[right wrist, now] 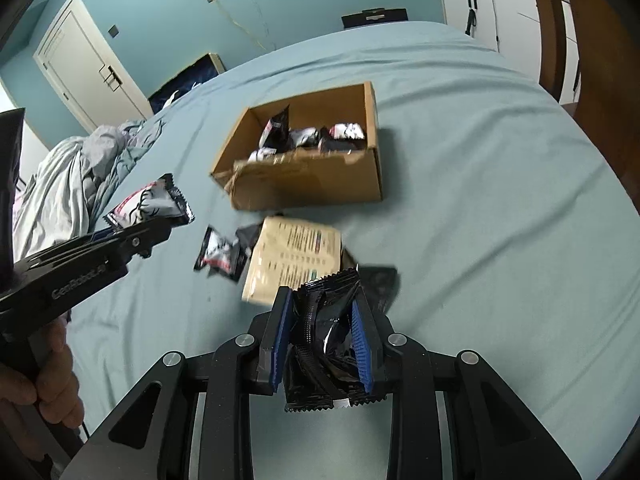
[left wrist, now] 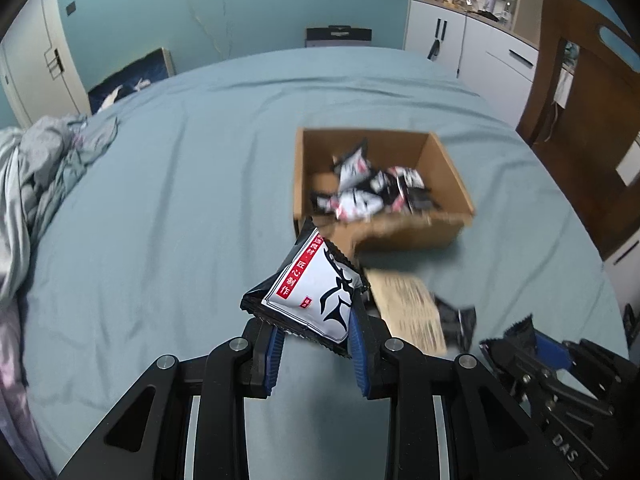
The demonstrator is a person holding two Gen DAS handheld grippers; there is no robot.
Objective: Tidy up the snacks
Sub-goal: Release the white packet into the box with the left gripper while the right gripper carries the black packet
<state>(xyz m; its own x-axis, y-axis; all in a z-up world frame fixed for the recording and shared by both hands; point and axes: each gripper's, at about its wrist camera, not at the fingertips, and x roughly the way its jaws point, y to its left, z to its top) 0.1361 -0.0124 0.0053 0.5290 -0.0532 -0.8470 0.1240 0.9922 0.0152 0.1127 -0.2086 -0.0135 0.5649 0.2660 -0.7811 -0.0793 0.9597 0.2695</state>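
My left gripper (left wrist: 316,330) is shut on a black-and-white snack packet (left wrist: 310,290) and holds it above the bed, short of the open cardboard box (left wrist: 444,160). The box holds several like packets (left wrist: 360,192). My right gripper (right wrist: 322,308) is shut on a crumpled black snack packet (right wrist: 324,336). In the right wrist view the left gripper (right wrist: 132,236) with its packet (right wrist: 148,204) is at the left, and the box (right wrist: 304,180) lies ahead. A loose packet (right wrist: 220,254) and a beige packet (right wrist: 294,258) lie on the sheet before the box.
The bed has a teal sheet (left wrist: 160,200). Crumpled bedding (left wrist: 44,168) is piled at the left. A wooden chair (left wrist: 588,120) and white cabinets (left wrist: 472,40) stand at the right. A dark packet (right wrist: 380,284) lies right of the beige one.
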